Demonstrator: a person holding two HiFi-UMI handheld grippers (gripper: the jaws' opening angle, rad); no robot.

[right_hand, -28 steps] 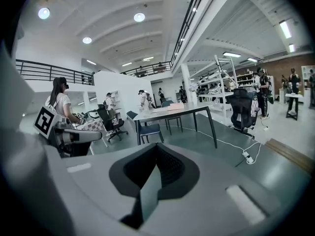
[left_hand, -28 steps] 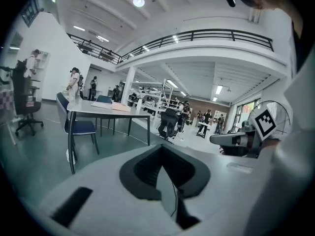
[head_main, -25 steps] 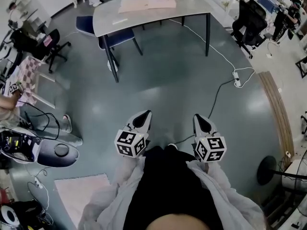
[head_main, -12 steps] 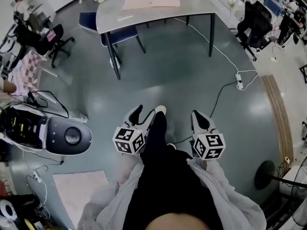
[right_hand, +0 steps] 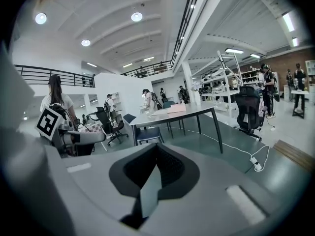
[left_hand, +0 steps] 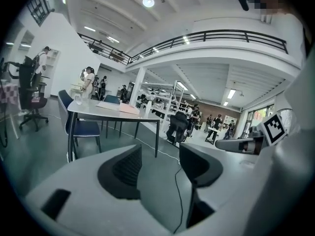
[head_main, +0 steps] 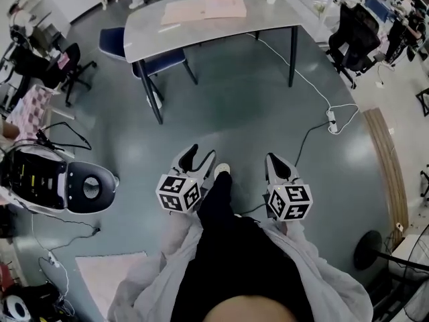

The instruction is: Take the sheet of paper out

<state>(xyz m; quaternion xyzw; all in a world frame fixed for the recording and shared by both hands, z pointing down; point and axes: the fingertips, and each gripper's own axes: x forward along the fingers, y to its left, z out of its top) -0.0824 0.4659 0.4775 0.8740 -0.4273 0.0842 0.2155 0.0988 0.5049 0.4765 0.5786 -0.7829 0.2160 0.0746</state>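
Pink sheets of paper (head_main: 204, 7) lie on a grey table (head_main: 268, 20) far ahead of me, across the floor. My left gripper (head_main: 201, 153) is held out over the floor, open, with nothing between its fingers. My right gripper (head_main: 274, 159) is beside it, shut and empty. In the left gripper view, the left gripper (left_hand: 160, 156) points at the table (left_hand: 93, 111) with the pink paper (left_hand: 127, 109) on it. In the right gripper view, the right gripper (right_hand: 156, 154) shows closed pads, and the table (right_hand: 197, 113) with the paper (right_hand: 175, 108) stands beyond.
A blue chair (head_main: 114, 40) is tucked under the table's left end. A white cable with a power strip (head_main: 331, 117) crosses the floor on the right. A white machine (head_main: 64, 186) and a pink mat (head_main: 100, 270) lie at my left. Black office chairs (head_main: 355, 29) stand at the right.
The left gripper's jaws have gone from shut to open. Both grippers and my foot have moved forward toward the table; the white machine at the left has shifted in view.
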